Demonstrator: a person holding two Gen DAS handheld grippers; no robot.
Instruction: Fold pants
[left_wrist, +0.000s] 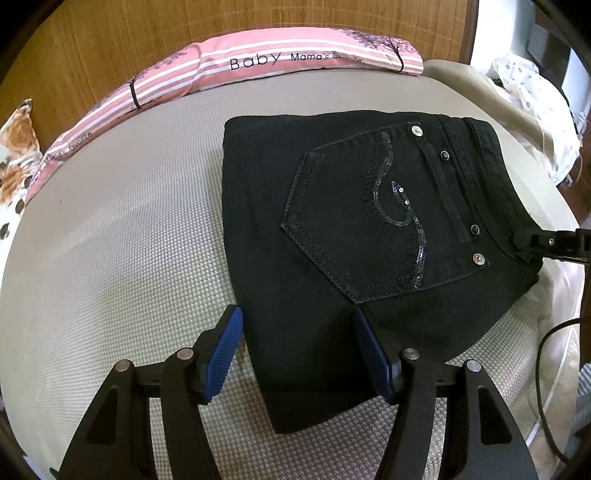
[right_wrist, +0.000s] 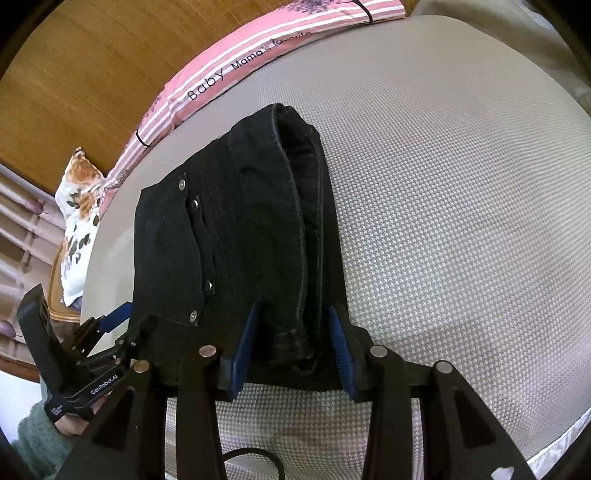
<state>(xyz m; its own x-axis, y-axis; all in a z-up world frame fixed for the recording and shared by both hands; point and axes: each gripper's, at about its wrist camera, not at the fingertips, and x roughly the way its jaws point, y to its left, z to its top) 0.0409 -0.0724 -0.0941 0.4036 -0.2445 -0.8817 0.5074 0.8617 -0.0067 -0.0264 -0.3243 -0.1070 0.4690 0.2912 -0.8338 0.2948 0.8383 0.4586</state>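
The black pants (left_wrist: 332, 206) lie folded into a compact stack on the grey woven bed mat (left_wrist: 110, 258), back pocket with a sequin swirl facing up. My left gripper (left_wrist: 297, 321) stands open astride the stack's near corner, its blue pads clear of the cloth. In the right wrist view the pants (right_wrist: 221, 240) show their thick waistband end. My right gripper (right_wrist: 295, 314) has that end between its blue pads, which touch the cloth on both sides while the jaws ease apart. The right gripper (left_wrist: 543, 243) also shows at the waist corner. A hand in a green sleeve holds the left gripper (right_wrist: 129, 325).
A pink striped pillow (left_wrist: 258, 59) lies along the wooden headboard (left_wrist: 110, 37), with a floral pillow (left_wrist: 14, 155) to its left. Dotted white cloth (left_wrist: 528, 92) is piled at the far right. A black cable (left_wrist: 546, 350) hangs by the mat's right edge.
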